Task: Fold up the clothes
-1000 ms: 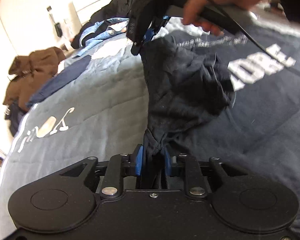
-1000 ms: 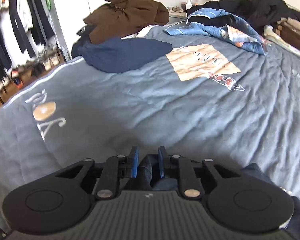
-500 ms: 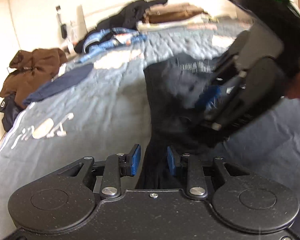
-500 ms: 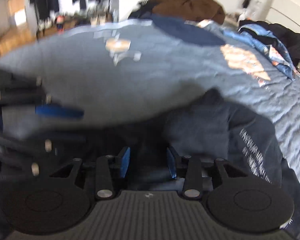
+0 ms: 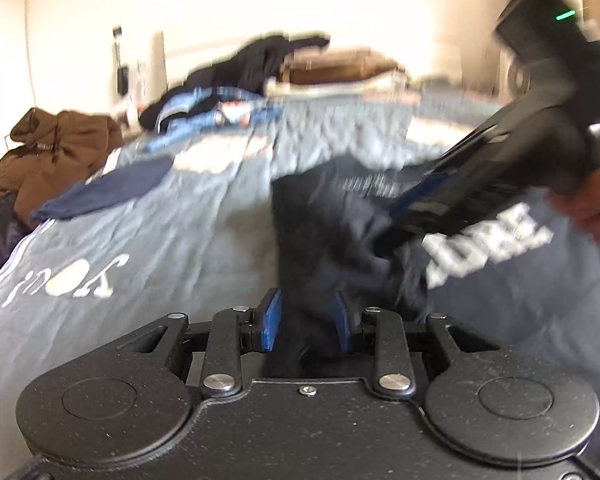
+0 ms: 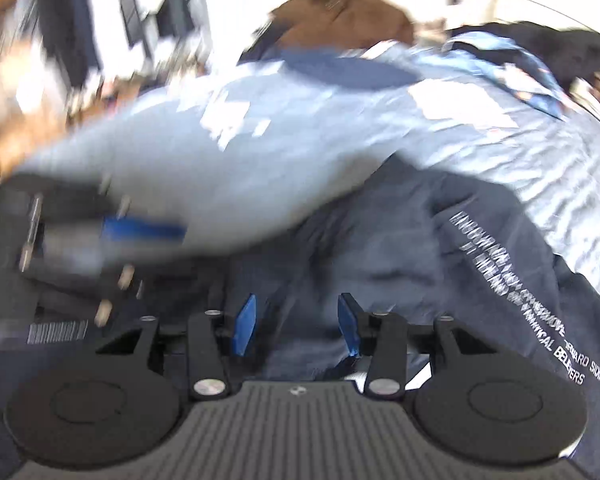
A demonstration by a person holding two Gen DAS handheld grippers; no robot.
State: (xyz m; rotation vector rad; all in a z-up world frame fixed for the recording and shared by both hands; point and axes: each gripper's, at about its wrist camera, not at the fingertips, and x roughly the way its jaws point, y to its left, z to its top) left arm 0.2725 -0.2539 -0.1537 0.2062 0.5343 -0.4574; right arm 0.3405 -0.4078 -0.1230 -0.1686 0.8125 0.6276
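Observation:
A dark T-shirt (image 5: 320,240) with white lettering lies crumpled on the bed, one end rising into my left gripper (image 5: 306,316). That gripper's blue pads sit against the bunched cloth on both sides. In the right wrist view the same T-shirt (image 6: 420,260) spreads under my right gripper (image 6: 296,320), whose jaws are opening; cloth lies between the pads, with a gap on each side. The right gripper (image 5: 416,200), held by a hand, hangs blurred over the shirt at the right. The left gripper's blue finger (image 6: 140,228) shows blurred at the left.
The bed's blue-grey duvet (image 5: 172,232) carries white lettering. A brown hoodie (image 5: 52,148) and a flat navy garment (image 5: 108,188) lie at its left edge. Blue and black clothes (image 5: 236,80) pile up at the far end. Hanging clothes (image 6: 80,20) stand beyond the bed.
My right gripper has let go of the shirt's far end and swung down close to the left gripper, its jaws widening. The stretched shirt has dropped onto the bed. The left gripper turned a little.

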